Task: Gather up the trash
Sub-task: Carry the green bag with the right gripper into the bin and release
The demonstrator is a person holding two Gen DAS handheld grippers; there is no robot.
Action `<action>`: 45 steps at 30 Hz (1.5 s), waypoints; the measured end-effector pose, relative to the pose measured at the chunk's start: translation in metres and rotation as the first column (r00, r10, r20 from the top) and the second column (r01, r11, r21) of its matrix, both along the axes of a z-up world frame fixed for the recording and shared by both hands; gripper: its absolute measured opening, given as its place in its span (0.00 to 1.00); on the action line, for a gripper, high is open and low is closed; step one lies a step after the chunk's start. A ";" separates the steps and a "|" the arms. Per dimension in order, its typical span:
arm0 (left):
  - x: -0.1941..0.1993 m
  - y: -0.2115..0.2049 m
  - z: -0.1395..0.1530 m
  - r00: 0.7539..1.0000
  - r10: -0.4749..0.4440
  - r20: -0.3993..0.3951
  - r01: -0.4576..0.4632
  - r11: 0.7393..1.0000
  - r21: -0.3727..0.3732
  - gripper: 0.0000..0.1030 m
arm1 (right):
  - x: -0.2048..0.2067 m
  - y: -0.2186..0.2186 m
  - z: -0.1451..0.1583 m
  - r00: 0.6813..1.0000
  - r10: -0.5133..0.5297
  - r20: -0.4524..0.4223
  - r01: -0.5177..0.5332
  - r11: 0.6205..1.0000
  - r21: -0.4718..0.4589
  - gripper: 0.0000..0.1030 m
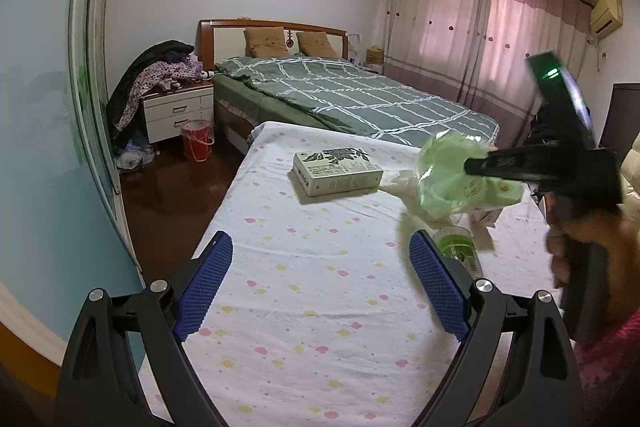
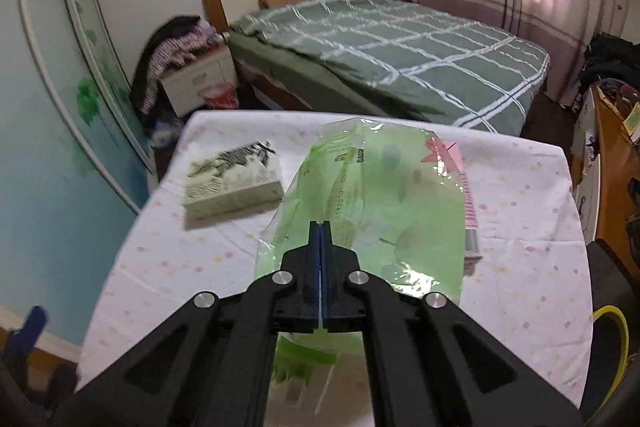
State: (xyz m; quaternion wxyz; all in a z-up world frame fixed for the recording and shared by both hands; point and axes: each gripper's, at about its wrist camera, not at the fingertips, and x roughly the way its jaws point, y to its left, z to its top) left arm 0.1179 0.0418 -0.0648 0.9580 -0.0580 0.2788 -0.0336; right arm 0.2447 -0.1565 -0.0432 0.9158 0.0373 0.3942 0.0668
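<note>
Flowered table cloth (image 1: 304, 291) under pinched green plastic bag (image 2: 384, 195)

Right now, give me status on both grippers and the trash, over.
Right gripper shut on crinkled green plastic bag. Left gripper open, empty. Clear plastic cup beside it.

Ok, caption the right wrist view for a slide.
Right hand-held gripper shut on a green plastic bag, lifted over a flower-print tablecloth near a box.

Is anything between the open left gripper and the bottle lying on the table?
Nothing visible. The bottle lies just beyond the left gripper's right finger, on bare cloth. The green bag, pinched in the right gripper, hangs above it.
</note>
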 end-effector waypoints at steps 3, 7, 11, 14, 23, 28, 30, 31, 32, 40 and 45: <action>-0.001 -0.005 -0.001 1.000 -0.011 -0.001 0.011 1.000 0.004 0.86 | -0.022 -0.006 0.013 0.999 0.017 0.035 -0.018 0.999 0.030 0.00; -0.003 -0.013 -0.001 1.000 -0.031 -0.002 0.031 0.999 0.007 0.86 | -0.051 -0.021 0.026 0.997 0.019 0.071 -0.023 0.998 0.062 0.00; -0.005 -0.024 0.000 0.998 -0.055 -0.001 0.055 0.998 0.017 0.86 | -0.077 -0.047 0.026 0.997 -0.020 0.079 0.013 0.995 0.094 0.00; -0.007 -0.034 0.000 0.997 -0.078 -0.005 0.078 0.997 0.017 0.86 | -0.098 -0.071 0.020 0.995 -0.066 0.073 0.058 0.992 0.109 0.00; -0.003 -0.077 -0.011 0.988 -0.149 -0.041 0.150 0.988 0.033 0.86 | -0.152 -0.167 -0.007 0.959 -0.279 0.044 0.270 0.952 0.148 0.00; 0.004 -0.104 -0.020 0.979 -0.189 -0.073 0.193 0.980 0.047 0.86 | -0.177 -0.226 -0.024 0.909 -0.417 0.021 0.409 0.899 0.159 0.00; 0.007 -0.115 -0.024 0.976 -0.201 -0.085 0.206 0.977 0.053 0.86 | -0.185 -0.246 -0.033 0.886 -0.463 0.008 0.456 0.875 0.160 0.00; 0.009 -0.120 -0.026 0.975 -0.205 -0.090 0.210 0.976 0.057 0.86 | -0.189 -0.257 -0.037 0.871 -0.491 0.001 0.484 0.860 0.158 0.00; 0.011 -0.124 -0.027 0.974 -0.207 -0.095 0.213 0.975 0.062 0.86 | -0.192 -0.266 -0.042 0.857 -0.515 -0.005 0.510 0.847 0.148 0.00; 0.026 -0.154 -0.044 0.964 -0.225 -0.145 0.239 0.967 0.086 0.86 | -0.200 -0.317 -0.076 0.790 -0.609 -0.070 0.612 0.781 0.125 0.01; 0.032 -0.163 -0.050 0.962 -0.221 -0.160 0.239 0.966 0.102 0.86 | -0.201 -0.331 -0.092 0.765 -0.635 -0.107 0.644 0.755 0.121 0.06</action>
